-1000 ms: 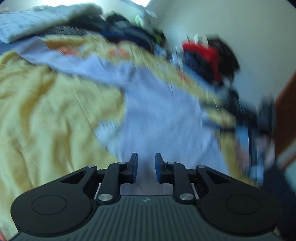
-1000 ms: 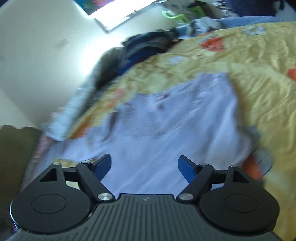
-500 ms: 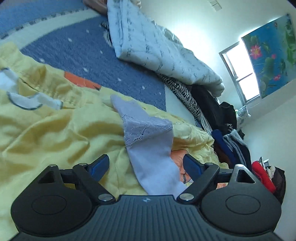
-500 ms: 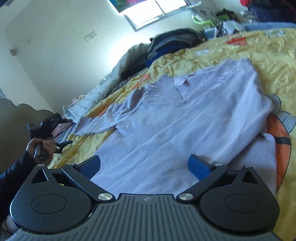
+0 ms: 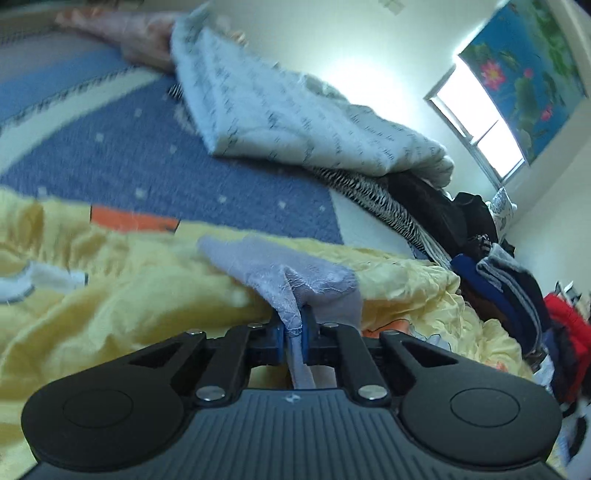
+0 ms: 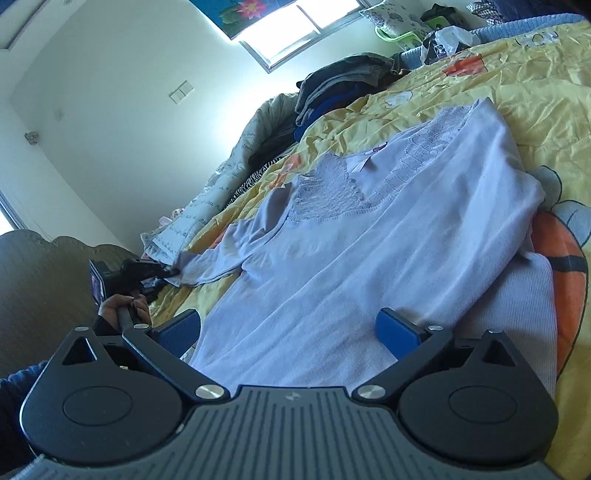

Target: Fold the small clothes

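The lavender top (image 6: 369, 236) lies spread flat on the yellow bedsheet (image 6: 535, 92) of the bed. The left gripper (image 5: 293, 328) has just closed its jaws and pinches the lace-edged sleeve end (image 5: 295, 280) (fabric bunched between the blue pads). The right gripper (image 6: 288, 328) hovers over the top's hem, jaws wide apart, holding nothing.

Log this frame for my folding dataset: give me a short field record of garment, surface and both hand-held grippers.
garment: lilac long-sleeved top, spread flat, lace at neck
surface: yellow bedsheet
left hand-held gripper: just closed, pinching the lace sleeve cuff
right hand-held gripper: open above the top's hem, not gripping
background: clothes pile near the window
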